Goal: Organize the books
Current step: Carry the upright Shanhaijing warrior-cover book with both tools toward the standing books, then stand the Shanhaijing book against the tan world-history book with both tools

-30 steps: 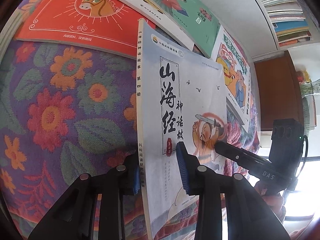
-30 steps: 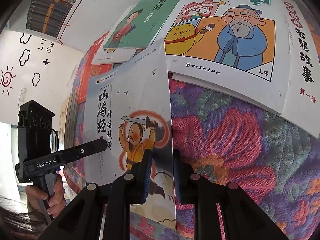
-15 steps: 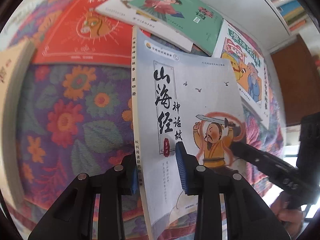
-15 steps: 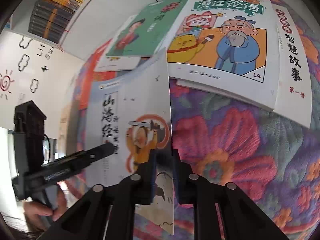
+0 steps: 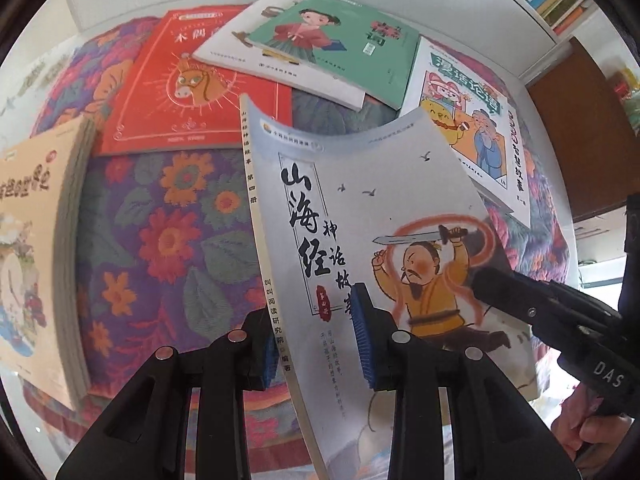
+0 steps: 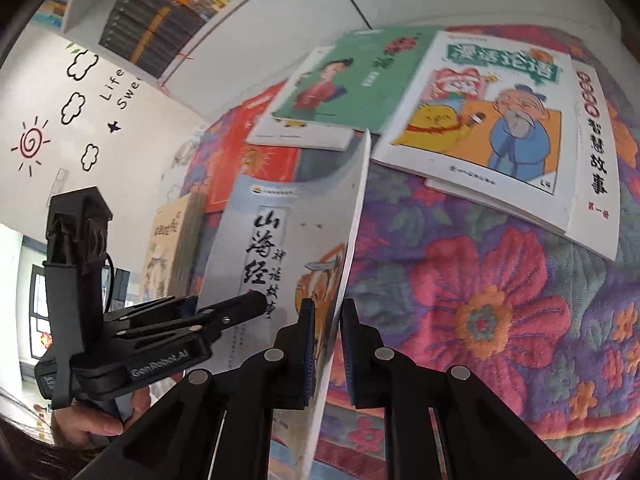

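Note:
A pale grey book with a swordsman on its cover [image 5: 360, 208] is held up off the flowered cloth, tilted and slightly bent. My left gripper [image 5: 316, 336] is shut on its spine edge. My right gripper [image 6: 326, 344] is shut on its opposite open edge; the book also shows in the right wrist view [image 6: 288, 240]. Each gripper appears in the other's view: the right gripper [image 5: 480, 280] and the left gripper [image 6: 256, 304].
On the cloth [image 5: 160, 232] lie a red horse book [image 5: 188, 84], a green book [image 5: 340, 44] over a white one, and a white-and-orange cartoon book [image 6: 492, 120]. A thick beige book [image 5: 32, 248] lies at left. Bookshelves [image 6: 160, 12] stand behind.
Both grippers have lifted the grey book higher and swung it left; it now bends more. The beige book has come into the left wrist view.

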A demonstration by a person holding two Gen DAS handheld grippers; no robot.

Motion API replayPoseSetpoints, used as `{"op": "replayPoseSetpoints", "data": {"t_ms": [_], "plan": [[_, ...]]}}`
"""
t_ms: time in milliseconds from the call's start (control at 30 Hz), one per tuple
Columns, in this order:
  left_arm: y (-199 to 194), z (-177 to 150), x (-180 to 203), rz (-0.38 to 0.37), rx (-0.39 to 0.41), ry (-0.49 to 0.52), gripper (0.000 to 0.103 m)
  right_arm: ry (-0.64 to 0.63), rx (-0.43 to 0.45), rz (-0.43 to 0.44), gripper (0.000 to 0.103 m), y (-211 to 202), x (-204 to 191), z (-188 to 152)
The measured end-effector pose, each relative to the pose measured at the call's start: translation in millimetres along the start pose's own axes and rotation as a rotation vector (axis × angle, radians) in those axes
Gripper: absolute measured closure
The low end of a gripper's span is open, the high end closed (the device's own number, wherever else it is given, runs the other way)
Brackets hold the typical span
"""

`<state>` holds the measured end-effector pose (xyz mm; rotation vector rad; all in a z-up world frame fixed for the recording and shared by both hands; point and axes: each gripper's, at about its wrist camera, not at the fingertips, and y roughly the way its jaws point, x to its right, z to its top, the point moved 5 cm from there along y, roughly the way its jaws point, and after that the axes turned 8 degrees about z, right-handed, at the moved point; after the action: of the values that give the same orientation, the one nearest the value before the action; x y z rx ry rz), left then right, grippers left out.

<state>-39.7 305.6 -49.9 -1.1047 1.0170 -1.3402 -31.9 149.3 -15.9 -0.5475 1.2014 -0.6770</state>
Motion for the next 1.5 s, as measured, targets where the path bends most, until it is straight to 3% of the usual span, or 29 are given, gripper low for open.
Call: {"op": "replayPoseSetpoints", "data": {"t_ms": [300,1500], "plan": [[-19.9,-9.5,-31.0,-0.039,0.023,-0.033,0.074,-0.049,0.01,-0.01,0.09,1.1,-34.1,-3.2],[-78.4,-4.2,-174.5,-0.005,0.159,-0.203,0.074,-0.237,-0.003,0.079,0.09,67.3,-178.6,18.3]]}}
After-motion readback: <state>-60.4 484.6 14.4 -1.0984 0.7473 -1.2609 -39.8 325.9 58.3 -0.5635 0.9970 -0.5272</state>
